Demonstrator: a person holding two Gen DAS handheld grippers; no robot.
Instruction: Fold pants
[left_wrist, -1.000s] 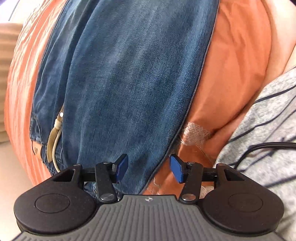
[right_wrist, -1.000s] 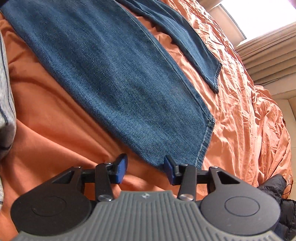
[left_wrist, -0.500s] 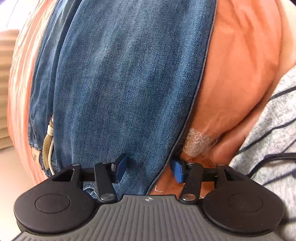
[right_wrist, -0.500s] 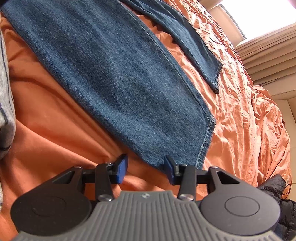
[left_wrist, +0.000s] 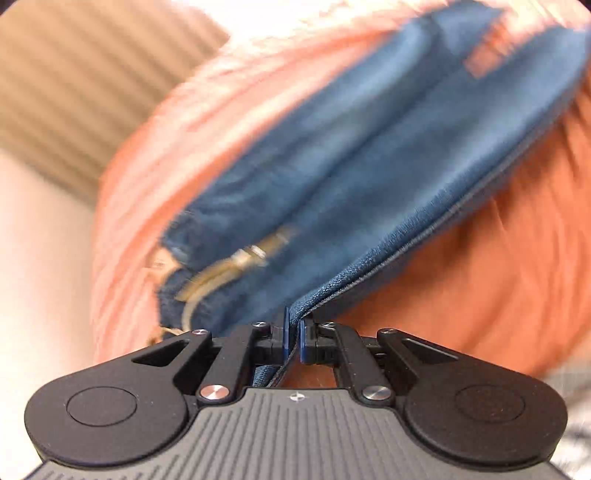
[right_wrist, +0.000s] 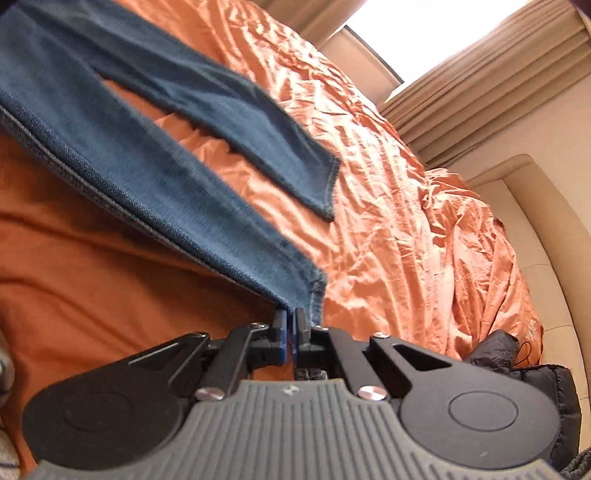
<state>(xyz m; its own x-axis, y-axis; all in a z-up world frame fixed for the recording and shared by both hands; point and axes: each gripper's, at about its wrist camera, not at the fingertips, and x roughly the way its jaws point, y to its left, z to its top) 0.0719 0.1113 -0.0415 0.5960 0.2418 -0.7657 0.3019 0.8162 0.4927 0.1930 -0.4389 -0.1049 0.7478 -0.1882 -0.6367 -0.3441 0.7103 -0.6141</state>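
Note:
Blue jeans (left_wrist: 369, 166) lie on an orange bedsheet (left_wrist: 480, 277). In the left wrist view, blurred by motion, my left gripper (left_wrist: 294, 325) is closing tight on the jeans' side seam near the waist; its pads press the denim and the edge is raised off the sheet. A tan belt (left_wrist: 229, 266) shows at the waistband. In the right wrist view my right gripper (right_wrist: 290, 325) is closing tight on the hem corner of the near leg (right_wrist: 147, 166), pads pressing it, and that leg hangs taut above the bed. The far leg (right_wrist: 240, 122) lies flat.
The wrinkled orange sheet (right_wrist: 406, 221) covers the bed beyond the jeans. A black jacket (right_wrist: 535, 376) lies at the bed's right edge. Beige curtains (right_wrist: 480, 74) and a bright window stand behind. A grey striped garment (left_wrist: 569, 376) shows at the lower right.
Both grippers went from open over the denim to shut on it, then rose, lifting the jeans' near edge off the sheet. The left view has rolled and blurred.

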